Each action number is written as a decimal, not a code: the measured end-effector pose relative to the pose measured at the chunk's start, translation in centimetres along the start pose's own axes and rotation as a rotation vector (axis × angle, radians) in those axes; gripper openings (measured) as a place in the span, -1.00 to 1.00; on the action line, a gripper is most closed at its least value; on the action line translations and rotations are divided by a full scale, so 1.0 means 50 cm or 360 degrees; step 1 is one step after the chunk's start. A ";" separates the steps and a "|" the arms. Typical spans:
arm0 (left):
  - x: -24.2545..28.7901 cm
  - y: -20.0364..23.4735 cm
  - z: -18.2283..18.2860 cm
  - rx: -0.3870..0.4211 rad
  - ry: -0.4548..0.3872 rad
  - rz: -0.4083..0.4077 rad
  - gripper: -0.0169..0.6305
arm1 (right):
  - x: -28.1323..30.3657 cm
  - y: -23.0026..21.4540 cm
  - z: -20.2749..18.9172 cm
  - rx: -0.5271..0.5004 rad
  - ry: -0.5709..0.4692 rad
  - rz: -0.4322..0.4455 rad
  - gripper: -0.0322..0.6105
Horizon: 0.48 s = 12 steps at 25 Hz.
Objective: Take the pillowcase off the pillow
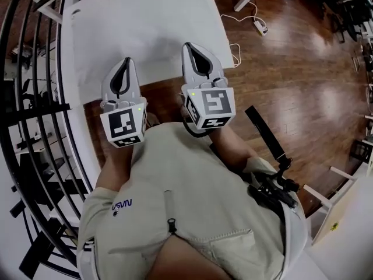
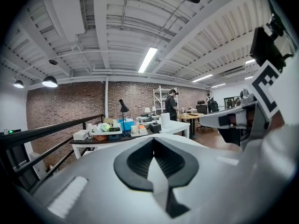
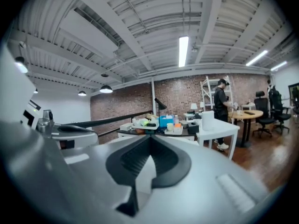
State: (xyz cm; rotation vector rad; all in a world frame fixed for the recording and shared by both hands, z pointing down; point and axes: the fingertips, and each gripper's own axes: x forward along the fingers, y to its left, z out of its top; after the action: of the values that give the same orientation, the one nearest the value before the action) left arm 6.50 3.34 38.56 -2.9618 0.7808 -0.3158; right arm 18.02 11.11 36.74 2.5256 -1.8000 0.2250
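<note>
- Plainly, the left gripper (image 1: pixel 126 63) and the right gripper (image 1: pixel 191 48) are both closed with nothing between the jaws. They are held side by side, a little apart, at the near edge of the wide white table (image 1: pixel 145 16).
- No view separates the pillow and its pillowcase from that top. The head view gives only a flat pale expanse with faint shading near its middle. If they lie there, they are white on white, and I cannot tell the outline or the open end.
- Judged from the task, the pillowcase should be light, limp cloth that bunches and slides. A pinch on a hem or a corner at the open end should hold better than a grab at flat fabric.
- The pillow itself is likely soft and bulky and would drag along. One gripper would probably need to pin it while the other draws the cloth off.
- The table's near edge and right edge are open, with brown wooden floor (image 1: pixel 291 69) beyond, so there is room for a long pull that way.
- The left side is tight, since a black metal railing (image 1: pixel 35 98) runs close along the left edge.
- A white power strip (image 1: pixel 260 26) with its cable lies on the floor off the far right corner, well apart from both grippers.
</note>
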 end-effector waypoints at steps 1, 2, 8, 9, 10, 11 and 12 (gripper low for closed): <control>-0.001 0.000 -0.002 0.0002 0.0000 -0.0007 -0.93 | -0.002 0.003 -0.004 -0.0003 0.0008 0.0001 -0.89; -0.002 0.001 -0.005 0.0001 0.0001 -0.0013 -0.93 | -0.002 0.006 -0.008 -0.0002 0.0016 0.0004 -0.89; -0.005 0.005 -0.008 -0.0010 -0.0021 0.0003 -0.93 | 0.000 0.018 -0.024 -0.0028 0.0046 0.0025 -0.89; -0.006 0.004 -0.009 -0.0013 -0.0022 0.0005 -0.93 | 0.000 0.018 -0.024 -0.0030 0.0045 0.0026 -0.89; -0.006 0.003 -0.010 -0.0014 -0.0021 0.0006 -0.93 | 0.000 0.017 -0.024 -0.0031 0.0043 0.0025 -0.89; -0.007 0.001 -0.010 -0.0012 -0.0022 0.0008 -0.93 | 0.000 0.016 -0.024 -0.0034 0.0040 0.0024 -0.89; -0.009 0.001 -0.010 -0.0008 -0.0023 0.0010 -0.93 | 0.000 0.015 -0.024 -0.0037 0.0037 0.0024 -0.89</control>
State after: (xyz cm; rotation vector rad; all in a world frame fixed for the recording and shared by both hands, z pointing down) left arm 5.99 3.51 38.98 -2.9623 0.7908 -0.2922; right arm 17.19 10.98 37.86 2.4844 -1.8029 0.2317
